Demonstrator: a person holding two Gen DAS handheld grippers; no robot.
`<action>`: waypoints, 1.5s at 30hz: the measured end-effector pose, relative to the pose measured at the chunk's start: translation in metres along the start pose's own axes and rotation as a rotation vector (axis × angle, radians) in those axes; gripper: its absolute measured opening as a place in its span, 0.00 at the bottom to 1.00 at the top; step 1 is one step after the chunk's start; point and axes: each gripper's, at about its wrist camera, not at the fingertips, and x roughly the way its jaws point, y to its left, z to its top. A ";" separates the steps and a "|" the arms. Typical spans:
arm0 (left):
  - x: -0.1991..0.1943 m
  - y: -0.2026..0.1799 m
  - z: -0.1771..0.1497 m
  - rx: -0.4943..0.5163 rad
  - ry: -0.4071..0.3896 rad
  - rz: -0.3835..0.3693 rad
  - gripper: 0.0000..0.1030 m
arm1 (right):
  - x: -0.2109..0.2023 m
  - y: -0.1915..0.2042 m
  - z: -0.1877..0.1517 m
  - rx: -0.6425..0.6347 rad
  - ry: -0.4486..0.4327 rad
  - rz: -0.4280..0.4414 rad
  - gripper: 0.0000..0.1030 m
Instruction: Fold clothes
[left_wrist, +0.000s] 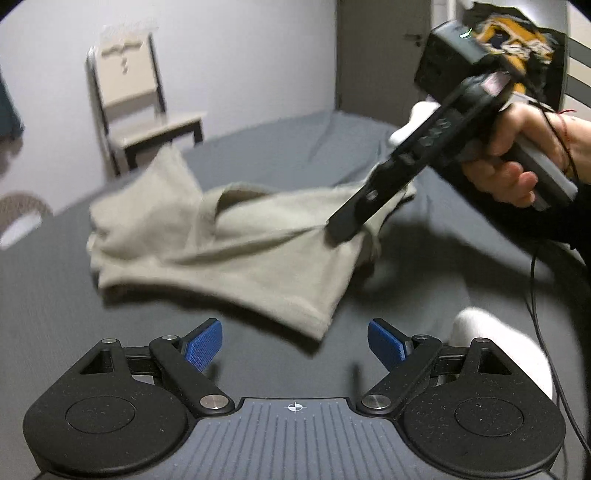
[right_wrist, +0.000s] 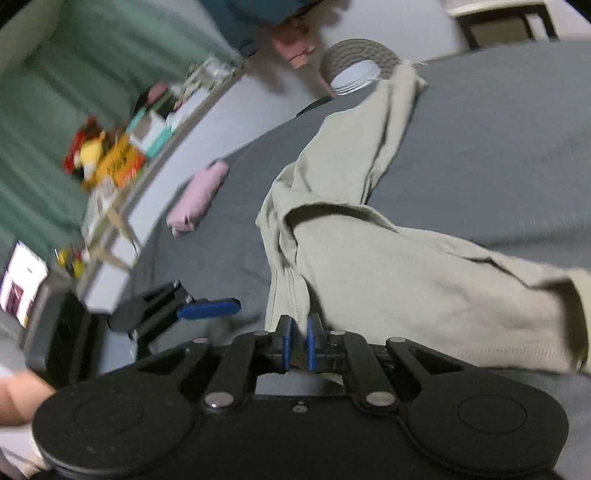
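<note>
Left wrist view: the beige garment (left_wrist: 229, 236) lies bunched on the grey bed sheet (left_wrist: 277, 147), and everything here is placed off that garment. The left gripper (left_wrist: 295, 345) waits just short of its near hem, blue pads spread wide with nothing between them, likely ready to take a second corner. At the garment's right edge, the right gripper (left_wrist: 345, 225) bites into the cloth, a hand (left_wrist: 517, 155) driving it, lifting that side so it can be spread.

Right wrist view: the right gripper's pads (right_wrist: 286, 349) sit nearly together, pinching a fold of the garment. A folded pink item (right_wrist: 199, 197) rests well left of the garment, seemingly finished.
</note>
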 end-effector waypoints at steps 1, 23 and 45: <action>0.003 -0.007 0.003 0.050 0.001 0.017 0.84 | 0.000 -0.005 0.001 0.045 -0.024 0.037 0.09; 0.020 -0.014 0.039 -0.010 -0.062 0.132 0.06 | -0.002 -0.036 0.013 0.240 -0.163 0.113 0.09; -0.005 0.077 0.034 -0.106 0.383 -0.375 0.04 | 0.036 0.102 -0.044 -0.640 0.134 -0.217 0.26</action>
